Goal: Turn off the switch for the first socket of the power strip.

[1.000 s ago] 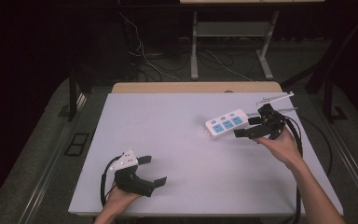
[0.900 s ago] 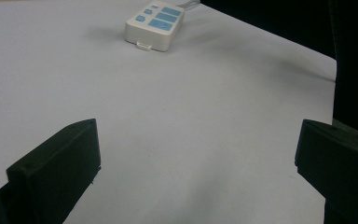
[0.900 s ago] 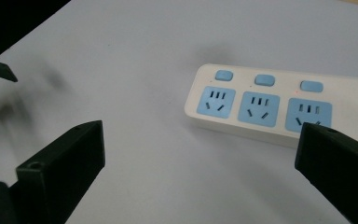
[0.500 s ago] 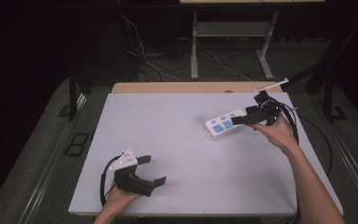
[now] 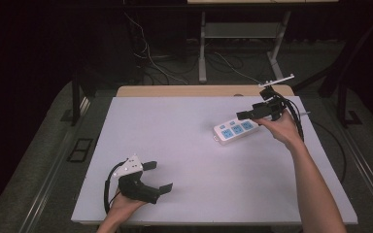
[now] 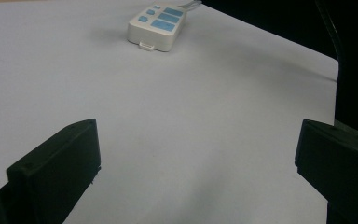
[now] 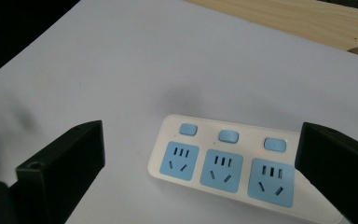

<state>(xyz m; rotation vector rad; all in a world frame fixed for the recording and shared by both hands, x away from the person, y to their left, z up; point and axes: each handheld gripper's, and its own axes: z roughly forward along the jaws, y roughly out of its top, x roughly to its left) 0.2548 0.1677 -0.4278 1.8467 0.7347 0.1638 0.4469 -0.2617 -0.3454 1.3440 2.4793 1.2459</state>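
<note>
A pale grey table top (image 5: 184,145) carries a white plastic power strip with three blue sockets (image 5: 236,129) near its far right side. The right gripper (image 5: 243,114) hovers just above it, jaws wide; the left gripper (image 5: 158,175) rests near the front, also wide. To grasp well, I'd centre both jaws across the strip's narrow sides before closing.

Glossy plastic power strip (image 7: 228,163) on matt white table (image 5: 184,145).
</note>
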